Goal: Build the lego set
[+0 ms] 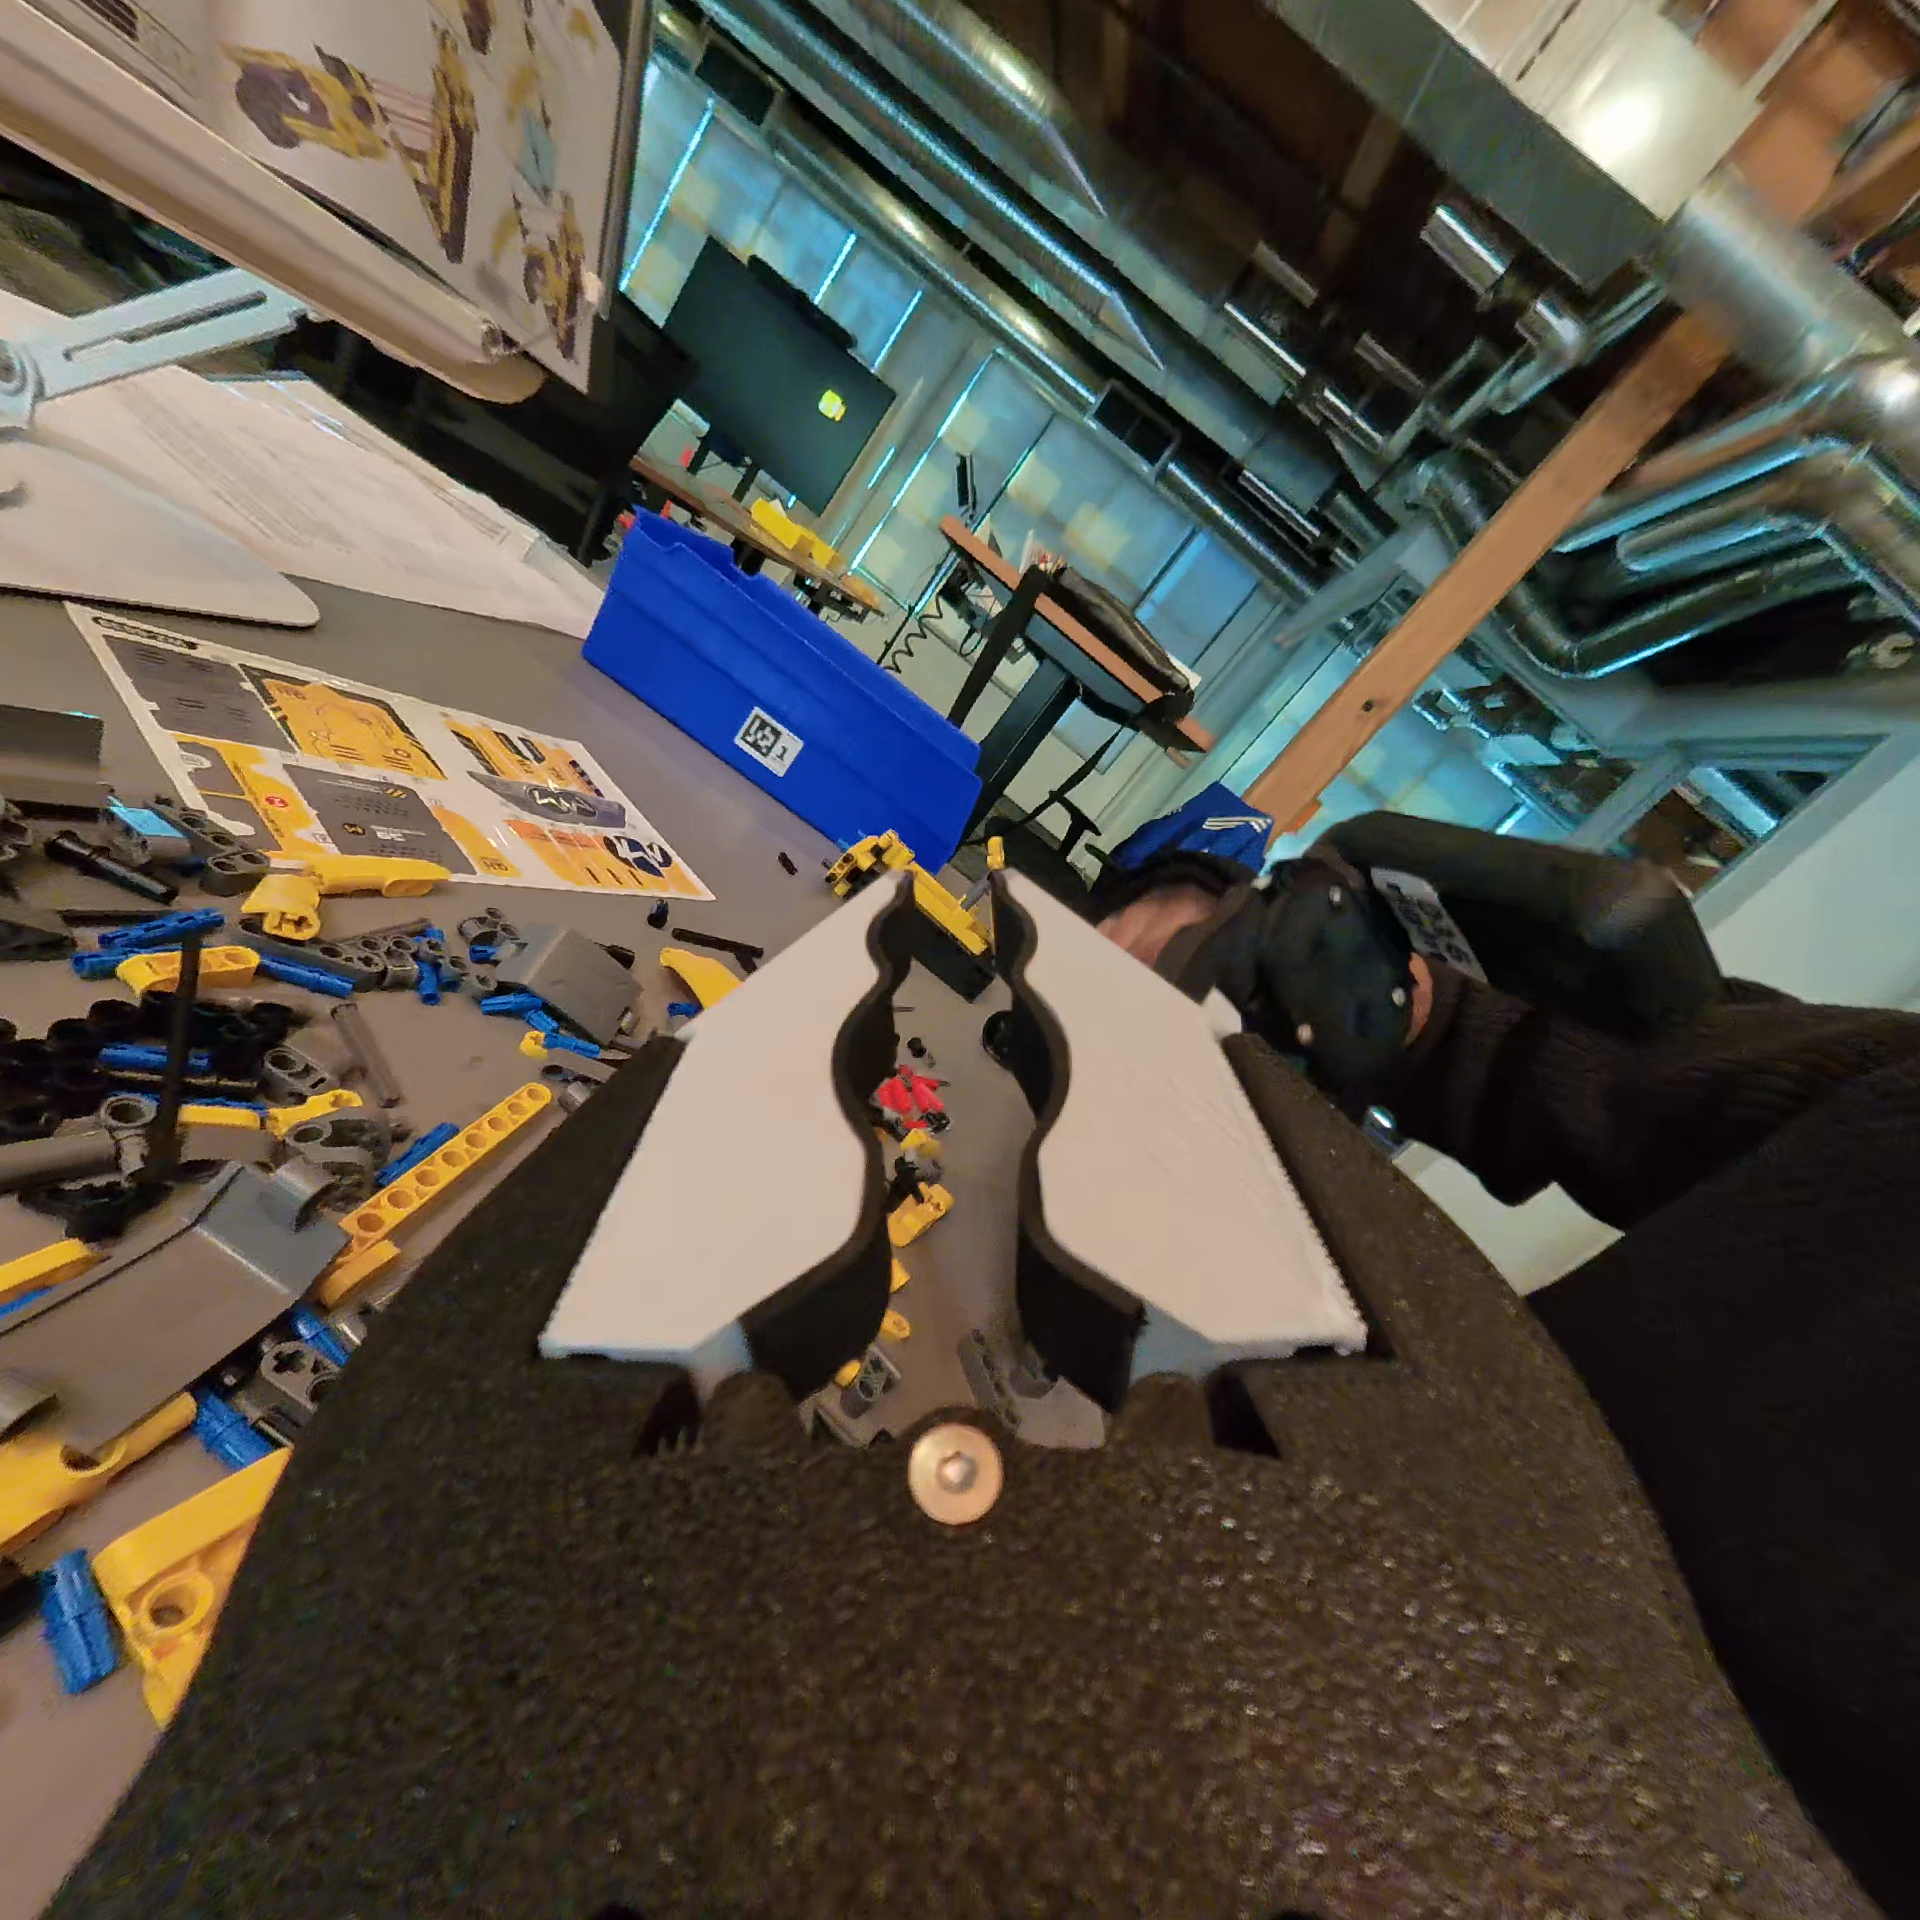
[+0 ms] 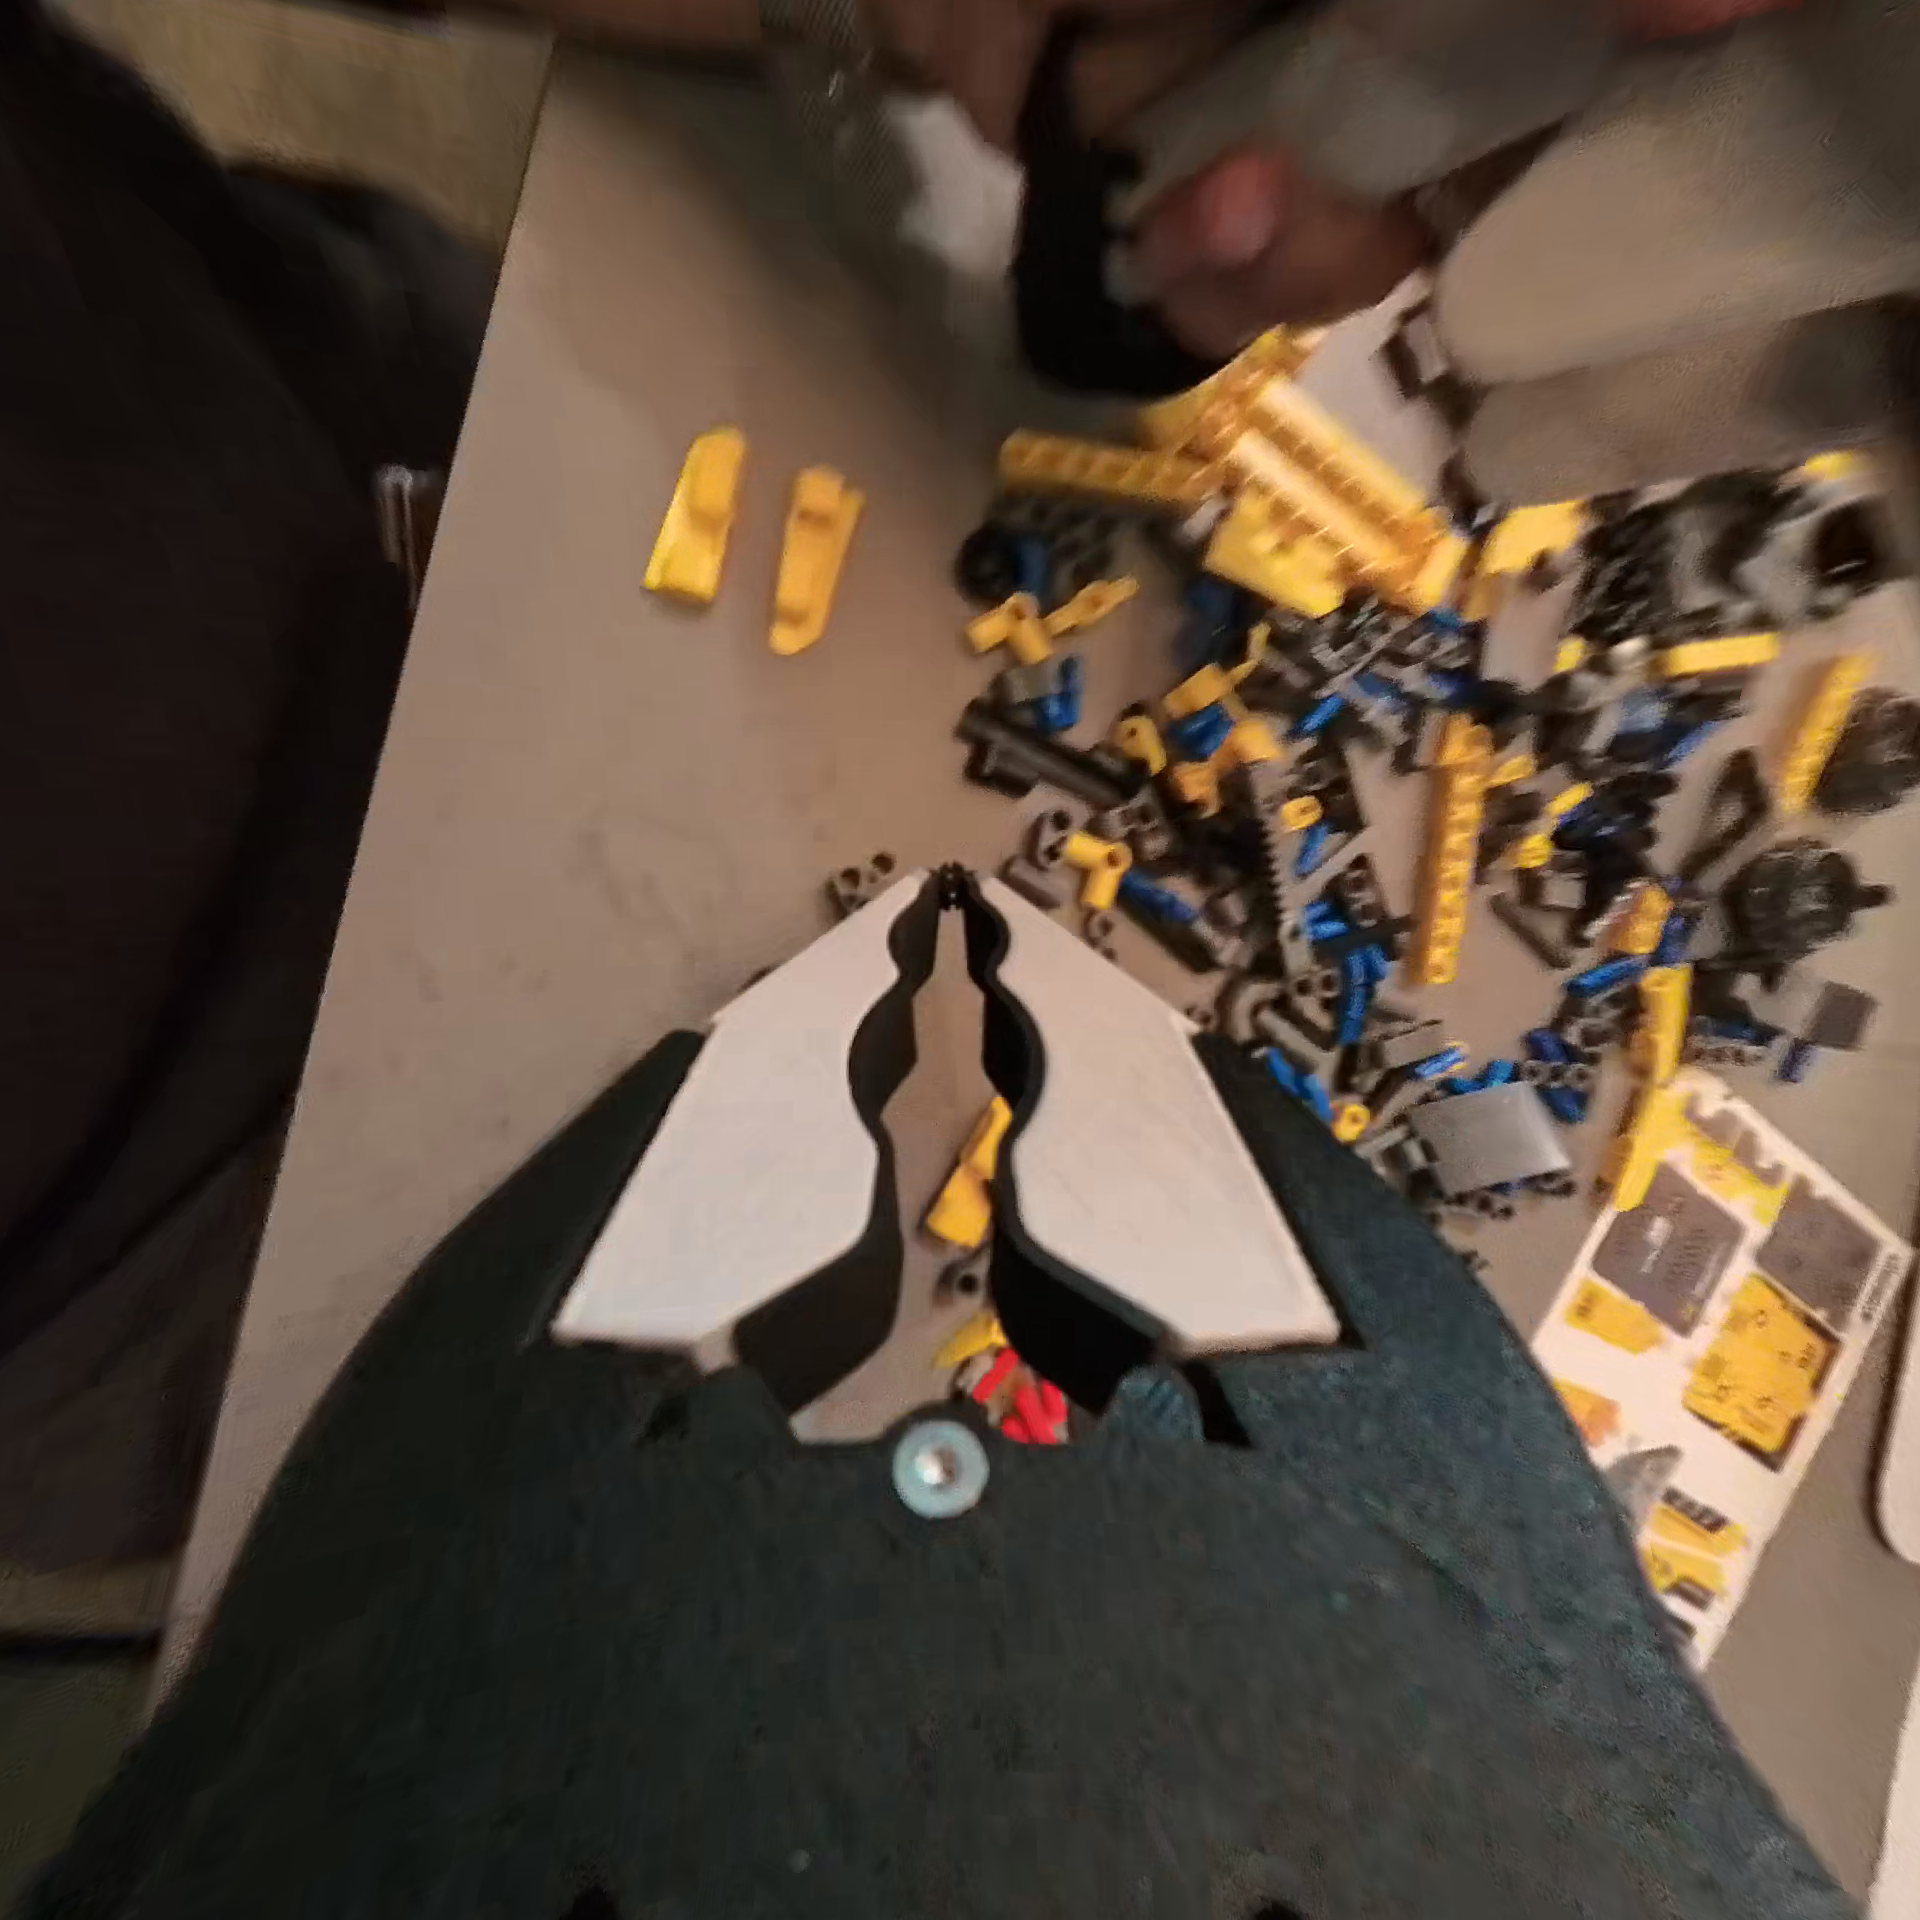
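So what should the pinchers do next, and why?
Probably bring the right gripper slowly toward the yellow assembly, which the left gripper seems to grip. The right one already pinches a tiny black piece at its very tips, so a gentle move should keep it from slipping.

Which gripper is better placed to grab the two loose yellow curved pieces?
Right, probably: the yellow curved pieces lie ahead of the right gripper, though its jaws pinch a small black part. Left view lacks them.
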### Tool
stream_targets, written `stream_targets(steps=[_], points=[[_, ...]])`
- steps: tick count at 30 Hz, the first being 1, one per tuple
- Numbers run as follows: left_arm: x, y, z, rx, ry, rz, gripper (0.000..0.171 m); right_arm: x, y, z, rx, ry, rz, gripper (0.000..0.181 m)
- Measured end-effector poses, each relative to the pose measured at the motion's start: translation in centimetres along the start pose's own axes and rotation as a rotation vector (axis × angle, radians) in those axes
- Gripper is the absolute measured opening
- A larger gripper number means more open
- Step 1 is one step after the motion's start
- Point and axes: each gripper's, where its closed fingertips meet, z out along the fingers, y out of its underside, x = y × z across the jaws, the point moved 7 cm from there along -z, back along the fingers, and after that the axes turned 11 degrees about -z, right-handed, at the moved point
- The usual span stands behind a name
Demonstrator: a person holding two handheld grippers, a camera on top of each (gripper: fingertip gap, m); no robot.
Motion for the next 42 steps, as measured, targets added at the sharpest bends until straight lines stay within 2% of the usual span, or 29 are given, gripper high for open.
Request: stream_targets(steps=[3,8,27,36,42], points=[[0.0,-0.1,-0.1,0.012,-0.001,-0.003,0.014,-0.7,-0.4,0.8,-0.118,-0.102,-0.009,0.004],[0.1,-0.3,-0.3,0.025,0.010,-0.013,0.014,-1.1,-0.5,1.6,-0.208,-0.195,0.005,0.004],[0.1,-0.4,-0.4,0.032,0.027,-0.023,0.014,-1.0,-1.0,2.2,-0.244,-0.242,0.051,0.004],[0.1,-0.3,-0.3,0.027,0.027,-0.019,0.014,0.0,-1.0,2.6,-0.295,-0.354,0.255,0.004],[0.2,-0.3,-0.3,0.024,0.028,-0.017,0.014,0.3,-1.1,2.8,-0.328,-0.405,0.294,0.004]])
